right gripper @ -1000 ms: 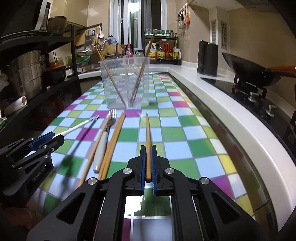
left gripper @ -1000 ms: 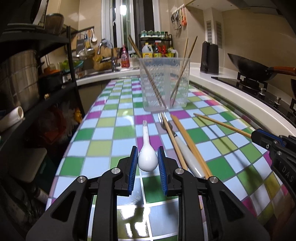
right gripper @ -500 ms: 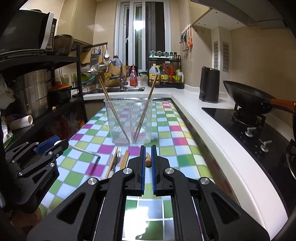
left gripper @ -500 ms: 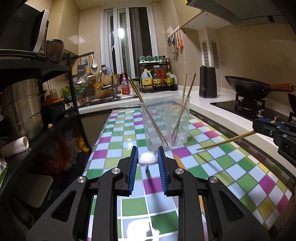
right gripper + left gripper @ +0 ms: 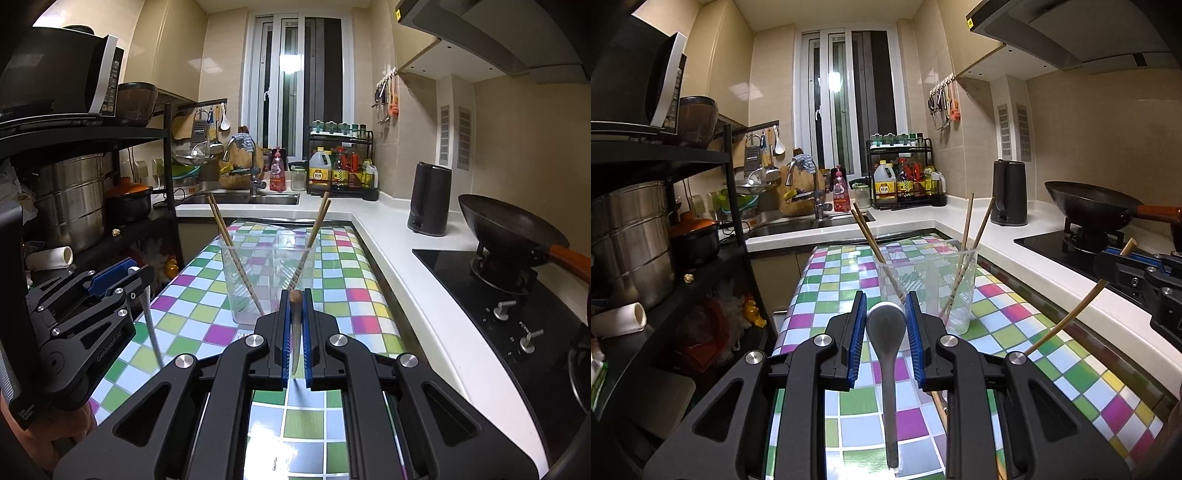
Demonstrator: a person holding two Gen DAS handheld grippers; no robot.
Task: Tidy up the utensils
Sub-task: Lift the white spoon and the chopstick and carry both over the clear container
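White spoon (image 5: 886, 326) is pinched in the left gripper (image 5: 886, 325) and a wooden chopstick (image 5: 294, 325) in the tightly closed right gripper (image 5: 294, 328), both up above the checkered table (image 5: 1015, 317), so go slow and tip each into the clear cup (image 5: 925, 284).

narrow kitchen, beige tiled walls (image 5: 1089, 122). tall window (image 5: 849, 99) at far end, dark outside, lamp glare on glass. white counter (image 5: 399, 236) along right side with black hob (image 5: 480, 280). black shelf rack (image 5: 665, 155) at left. range hood (image 5: 1071, 33) overhead at right.
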